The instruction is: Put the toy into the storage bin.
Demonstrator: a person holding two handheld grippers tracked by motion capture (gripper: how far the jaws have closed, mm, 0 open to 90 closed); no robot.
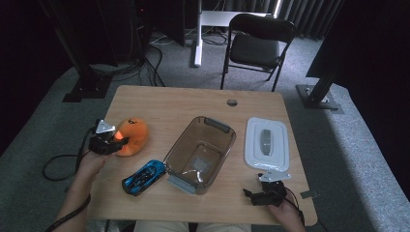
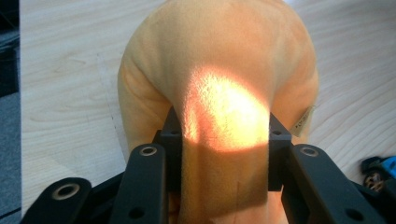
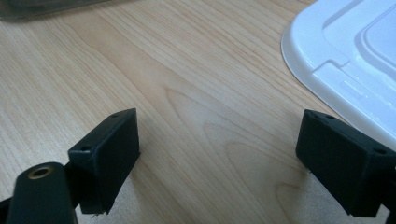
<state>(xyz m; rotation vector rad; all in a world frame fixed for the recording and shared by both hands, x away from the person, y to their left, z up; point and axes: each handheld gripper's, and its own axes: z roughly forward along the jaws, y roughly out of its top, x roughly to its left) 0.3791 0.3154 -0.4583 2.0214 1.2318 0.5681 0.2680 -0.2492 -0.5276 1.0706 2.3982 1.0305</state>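
Observation:
An orange plush toy (image 1: 132,136) lies at the table's left side. My left gripper (image 1: 116,142) is shut on it; in the left gripper view both pads squeeze the soft orange body (image 2: 224,60) between them, my gripper (image 2: 224,140) lit by a bright spot. My right gripper (image 1: 255,194) rests near the front right edge, open, with bare wood between its jaws (image 3: 219,149). A clear brown bin (image 1: 200,153) stands in the middle, a white lid (image 1: 267,143) to its right and a blue toy car (image 1: 143,177) to its front left.
The lid's corner (image 3: 345,60) lies just beyond my right gripper. The car's nose (image 2: 378,170) shows at the plush's right. A black folding chair (image 1: 257,43) and dark stands are on the floor behind the table. A cable (image 1: 58,166) trails off the left edge.

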